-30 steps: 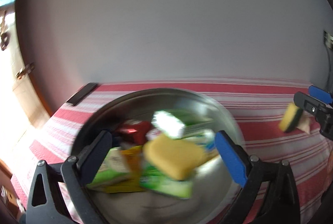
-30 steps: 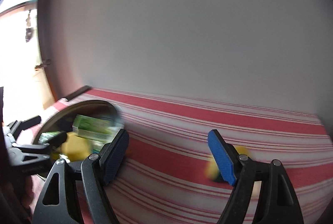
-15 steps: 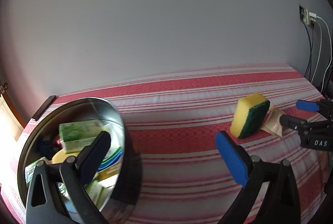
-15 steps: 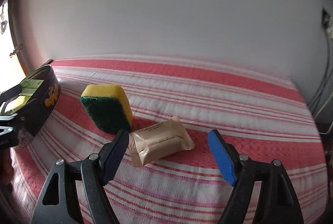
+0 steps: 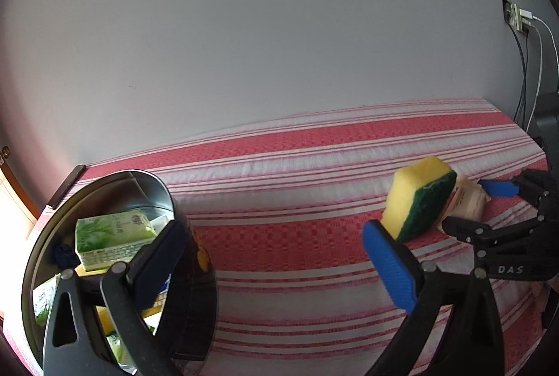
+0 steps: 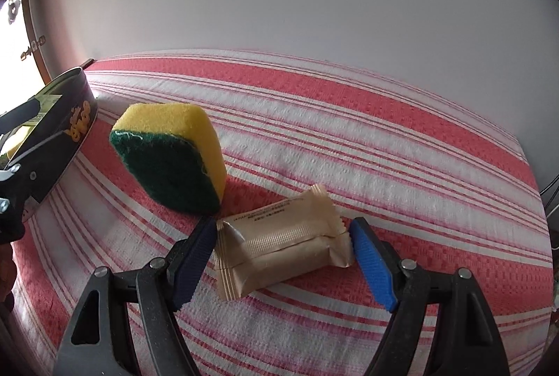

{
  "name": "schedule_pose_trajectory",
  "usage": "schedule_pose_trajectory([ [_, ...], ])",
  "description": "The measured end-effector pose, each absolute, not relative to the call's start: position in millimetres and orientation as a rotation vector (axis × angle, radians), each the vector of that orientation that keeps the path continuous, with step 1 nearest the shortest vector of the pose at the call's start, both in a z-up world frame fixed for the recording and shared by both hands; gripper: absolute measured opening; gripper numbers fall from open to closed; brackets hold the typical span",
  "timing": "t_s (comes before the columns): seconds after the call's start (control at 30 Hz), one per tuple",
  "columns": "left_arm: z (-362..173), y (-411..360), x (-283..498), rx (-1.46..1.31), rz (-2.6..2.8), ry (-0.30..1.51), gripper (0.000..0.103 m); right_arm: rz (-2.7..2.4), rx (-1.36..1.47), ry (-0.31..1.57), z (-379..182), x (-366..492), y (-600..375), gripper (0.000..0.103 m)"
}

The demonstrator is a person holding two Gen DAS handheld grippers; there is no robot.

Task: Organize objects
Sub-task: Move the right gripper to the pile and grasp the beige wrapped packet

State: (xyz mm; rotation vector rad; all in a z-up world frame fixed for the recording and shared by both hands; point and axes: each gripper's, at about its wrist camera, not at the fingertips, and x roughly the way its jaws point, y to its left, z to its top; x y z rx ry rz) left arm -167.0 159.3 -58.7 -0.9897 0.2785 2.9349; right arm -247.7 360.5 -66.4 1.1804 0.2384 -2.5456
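Observation:
A tan snack packet (image 6: 283,245) lies on the red-and-white striped cloth (image 6: 349,131). My right gripper (image 6: 281,259) is open with its fingers on either side of the packet, close to its ends. A yellow and green sponge (image 6: 171,159) stands on edge just left of the packet, also in the left wrist view (image 5: 417,201). My left gripper (image 5: 272,271) is open and empty, above the cloth beside a round black tin (image 5: 188,313) that holds green cartons (image 5: 111,236) and other packs. The right gripper (image 5: 485,205) shows at the far right there.
The wall runs along the back of the cloth. A wall socket with cables (image 5: 520,20) is at the far right. A dark flat object (image 5: 66,185) lies at the back left corner. The tin's side (image 6: 70,131) shows at the left of the right wrist view.
My left gripper has swung right, away from above the tin, towards the sponge. My right gripper has moved forward so its open fingers now flank the tan packet.

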Motion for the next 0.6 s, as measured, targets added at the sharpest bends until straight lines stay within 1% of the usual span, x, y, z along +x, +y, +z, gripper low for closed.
schedule_pose_trajectory([
  [0.03,-58.6,161.7,-166.6,-0.988,2.929,0.277,0.102,-2.551,1.178,0.234,-66.2,-247.4,360.8,0.068],
  [0.07,-58.9,162.3,-167.9,-0.986,2.925,0.281,0.102,-2.556,1.173,0.232,-65.6,-247.4,361.6,0.063],
  [0.1,-58.8,165.9,-167.1,-0.979,2.921,0.289,0.102,-2.56,1.172,0.223,-65.4,-246.9,362.6,0.063],
  [0.13,-58.5,169.3,-166.5,-0.974,2.917,0.296,0.102,-2.562,1.176,0.216,-65.1,-246.8,364.2,0.057],
  [0.17,-58.6,173.7,-165.9,-0.968,2.908,0.308,0.102,-2.572,1.179,0.212,-65.1,-246.2,365.3,0.055],
  [0.33,-60.3,191.1,-166.7,-0.964,2.878,0.317,0.102,-2.616,1.152,0.158,-61.6,-243.9,373.8,0.05],
  [0.4,-61.4,197.2,-168.1,-0.956,2.86,0.314,0.102,-2.637,1.136,0.13,-59.1,-242.2,378.2,0.045],
  [0.6,-68.6,209.5,-183.8,-0.965,2.749,0.251,0.102,-2.683,1.133,0.07,-57.1,-241.0,389.6,0.043],
])
